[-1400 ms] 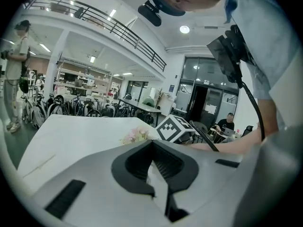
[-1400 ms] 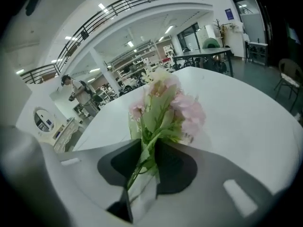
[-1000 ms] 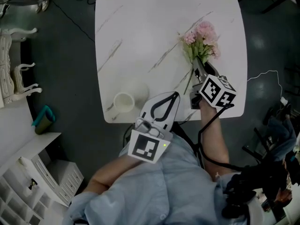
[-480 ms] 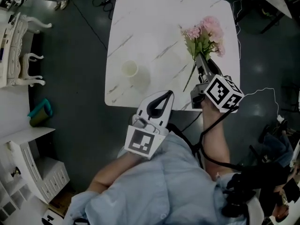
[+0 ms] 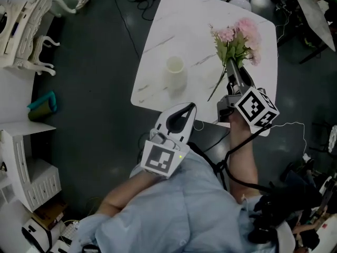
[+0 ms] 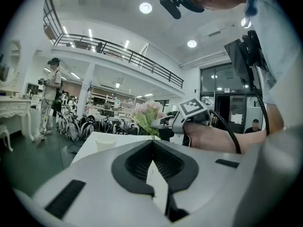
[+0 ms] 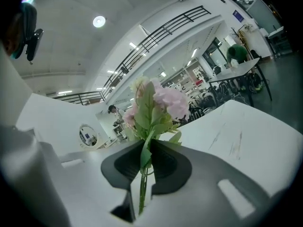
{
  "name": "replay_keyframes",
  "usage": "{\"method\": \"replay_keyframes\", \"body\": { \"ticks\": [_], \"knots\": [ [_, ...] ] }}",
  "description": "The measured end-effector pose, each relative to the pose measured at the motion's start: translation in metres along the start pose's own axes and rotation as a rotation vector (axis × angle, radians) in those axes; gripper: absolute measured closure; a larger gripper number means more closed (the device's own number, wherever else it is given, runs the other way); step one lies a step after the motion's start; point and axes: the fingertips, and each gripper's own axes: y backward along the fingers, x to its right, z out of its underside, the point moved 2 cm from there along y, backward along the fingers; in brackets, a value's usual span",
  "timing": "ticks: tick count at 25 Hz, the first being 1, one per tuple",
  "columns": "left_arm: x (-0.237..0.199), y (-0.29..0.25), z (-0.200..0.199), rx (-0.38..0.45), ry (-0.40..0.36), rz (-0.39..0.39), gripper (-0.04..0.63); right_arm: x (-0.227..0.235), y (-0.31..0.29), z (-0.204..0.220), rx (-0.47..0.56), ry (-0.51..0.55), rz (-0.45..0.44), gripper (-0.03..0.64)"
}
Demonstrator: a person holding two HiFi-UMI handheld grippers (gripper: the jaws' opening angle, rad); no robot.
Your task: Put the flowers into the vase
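Observation:
A bunch of pink flowers [image 5: 239,35] with green stems hangs in the air over the right side of the white marble table [image 5: 195,15]. My right gripper [image 5: 230,62] is shut on the stems. In the right gripper view the stems [image 7: 143,162] run down between the jaws and the blooms [image 7: 158,103] stand above them. The white vase [image 5: 175,70] stands upright near the table's front left part, empty as far as I can see. My left gripper [image 5: 190,106] hovers off the table's near edge, shut with nothing in it. The left gripper view shows its tips [image 6: 152,142] meeting, with the vase [image 6: 105,142] ahead to the left.
Dark floor surrounds the table. White ornate furniture [image 5: 21,15] and a white cabinet [image 5: 26,167] line the left side, with a teal object [image 5: 42,105] between them. Cables lie beyond the table's far edge. A person [image 6: 51,93] stands far off to the left.
My right gripper has risen with the flowers, lifting them off the tabletop. The left gripper has also come up and stays shut. The vase has not moved on the table.

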Motion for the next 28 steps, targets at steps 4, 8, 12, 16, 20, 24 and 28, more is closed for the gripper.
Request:
{"method": "replay_keyframes", "body": {
  "ticks": [4, 8, 12, 16, 20, 24, 28],
  "knots": [
    [-0.038, 0.019, -0.010, 0.031, 0.013, -0.050, 0.591, -0.038, -0.028, -0.007, 0.024, 0.016, -0.028, 0.586],
    [-0.077, 0.034, -0.027, 0.077, 0.008, -0.075, 0.589, -0.087, -0.054, -0.023, 0.061, 0.049, -0.085, 0.586],
    [-0.106, 0.042, -0.045, 0.127, -0.002, -0.085, 0.589, -0.127, -0.071, -0.047, 0.111, 0.083, -0.134, 0.586],
    [-0.125, 0.044, -0.052, 0.136, -0.005, -0.085, 0.589, -0.144, -0.083, -0.057, 0.150, 0.114, -0.154, 0.586],
    [-0.136, 0.042, -0.053, 0.131, 0.008, -0.079, 0.590, -0.145, -0.093, -0.049, 0.154, 0.161, -0.155, 0.586],
    [-0.142, 0.038, -0.044, 0.096, 0.028, -0.063, 0.589, -0.144, -0.099, -0.036, 0.174, 0.186, -0.172, 0.586],
    [-0.152, 0.035, -0.034, 0.066, 0.054, -0.060, 0.591, -0.140, -0.103, -0.018, 0.186, 0.206, -0.176, 0.586]
  ]
}}
